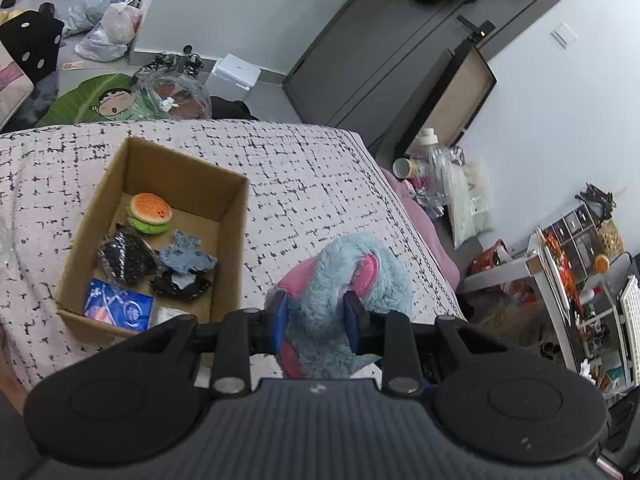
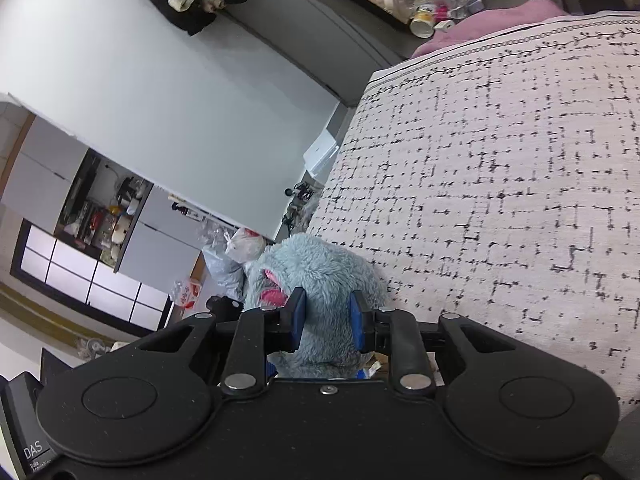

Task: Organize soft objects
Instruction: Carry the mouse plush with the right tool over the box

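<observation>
the left tool is gripping a fluffy blue plush toy, its blue pads pressing into the fur on both sides, and a pink patch is showing near the right pad. the toy is hanging above the bed, which is wearing a pale cover with a broken black grid print, and it is sitting just to the right of an open cardboard box that is resting on that cover.

inside the box a small burger toy is lying toward the far end. nearer, a dark patterned fabric piece is lying beside a denim-blue fabric piece, which is overlapping a black lacy piece. a blue packet is lying in the near corner.

the right tool is also clamping the same blue plush toy, with fur bulging between its two pads and a bit of pink showing at the left. from this side the toy is sitting at the edge of the bed, though i cannot tell whether it is touching the cover.

beyond the bed, white plastic bags are lying on the floor, and a clear bottle is standing near the bed's far corner.
</observation>
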Action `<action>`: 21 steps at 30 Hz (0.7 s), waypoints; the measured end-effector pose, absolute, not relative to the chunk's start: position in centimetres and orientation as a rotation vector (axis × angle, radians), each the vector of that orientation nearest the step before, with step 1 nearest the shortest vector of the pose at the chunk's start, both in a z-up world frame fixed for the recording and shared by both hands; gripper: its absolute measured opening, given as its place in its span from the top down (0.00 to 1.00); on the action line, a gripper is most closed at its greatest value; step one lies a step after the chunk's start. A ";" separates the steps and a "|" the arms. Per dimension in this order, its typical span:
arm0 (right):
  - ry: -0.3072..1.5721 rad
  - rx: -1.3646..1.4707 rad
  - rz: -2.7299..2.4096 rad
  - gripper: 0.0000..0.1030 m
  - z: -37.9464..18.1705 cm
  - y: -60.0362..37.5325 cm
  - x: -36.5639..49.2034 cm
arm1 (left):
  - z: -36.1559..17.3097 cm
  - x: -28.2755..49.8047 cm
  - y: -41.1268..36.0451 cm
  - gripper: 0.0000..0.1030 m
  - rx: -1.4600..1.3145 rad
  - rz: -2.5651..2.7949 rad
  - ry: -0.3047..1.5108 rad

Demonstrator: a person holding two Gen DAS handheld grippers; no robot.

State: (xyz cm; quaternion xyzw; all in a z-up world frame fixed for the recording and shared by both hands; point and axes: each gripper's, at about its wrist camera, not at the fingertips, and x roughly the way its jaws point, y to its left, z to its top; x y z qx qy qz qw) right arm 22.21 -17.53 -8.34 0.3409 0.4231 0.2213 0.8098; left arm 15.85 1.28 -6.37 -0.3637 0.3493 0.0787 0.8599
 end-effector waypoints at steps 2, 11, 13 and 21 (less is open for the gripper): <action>0.907 0.718 0.480 0.77 -8.4 -16.7 22.4 | -6.5 15.7 1.9 0.72 -0.765 0.172 0.726; 0.926 0.684 0.504 0.77 -8.9 -13.6 23.2 | -7.3 15.7 5.0 0.72 -0.782 0.198 0.721; 0.928 0.678 0.507 0.77 -8.9 -12.9 23.4 | -7.5 15.8 5.7 0.72 -0.791 0.202 0.719; 0.948 0.650 0.521 0.77 -9.4 -9.7 25.0 | -8.2 16.6 8.4 0.74 -0.815 0.229 0.704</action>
